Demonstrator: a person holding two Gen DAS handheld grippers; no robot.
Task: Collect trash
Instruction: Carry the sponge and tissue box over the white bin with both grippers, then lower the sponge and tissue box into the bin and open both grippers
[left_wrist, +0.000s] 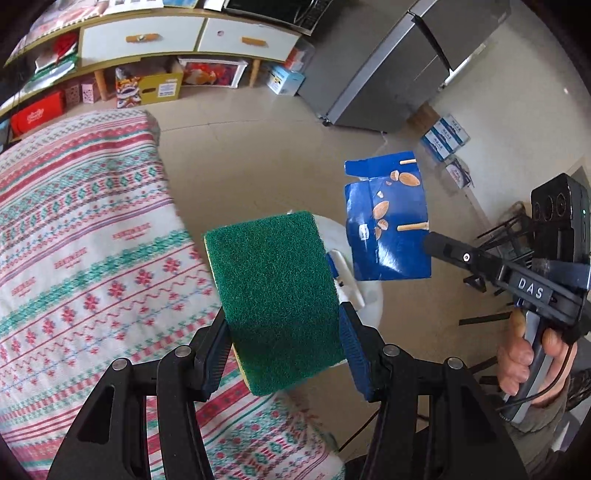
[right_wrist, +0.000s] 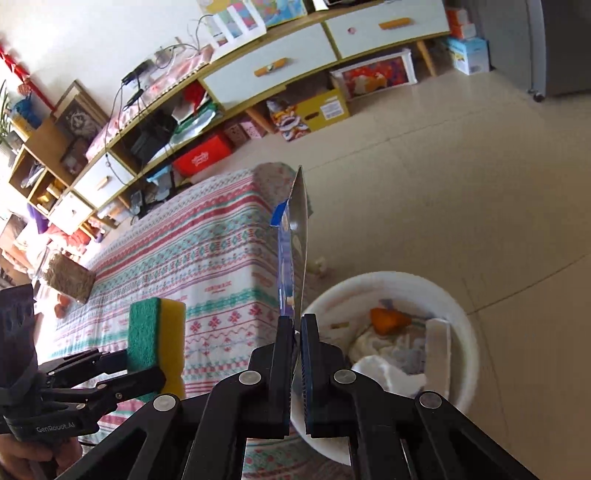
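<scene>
My left claw (left_wrist: 282, 332) was squeezed tight on the green and yellow sponge (left_wrist: 273, 295), up over the worktop (left_wrist: 85, 240). My right claw (right_wrist: 298, 332) pinched the blue wrapper (right_wrist: 295, 236), right beside the white bin (right_wrist: 463, 325) full of trash.

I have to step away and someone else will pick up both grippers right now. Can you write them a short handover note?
Left gripper: shut on the green-and-yellow sponge, held above the edge of the patterned tablecloth.
Right gripper: shut on the flattened blue snack box, held upright in the air beside the white bin.
Done: the bin on the floor next to the table already holds crumpled paper and other scraps.
Left: neither held item is in the bin yet. Probably drop the box in first; it looks nearest. A jar remains on the table.
</scene>
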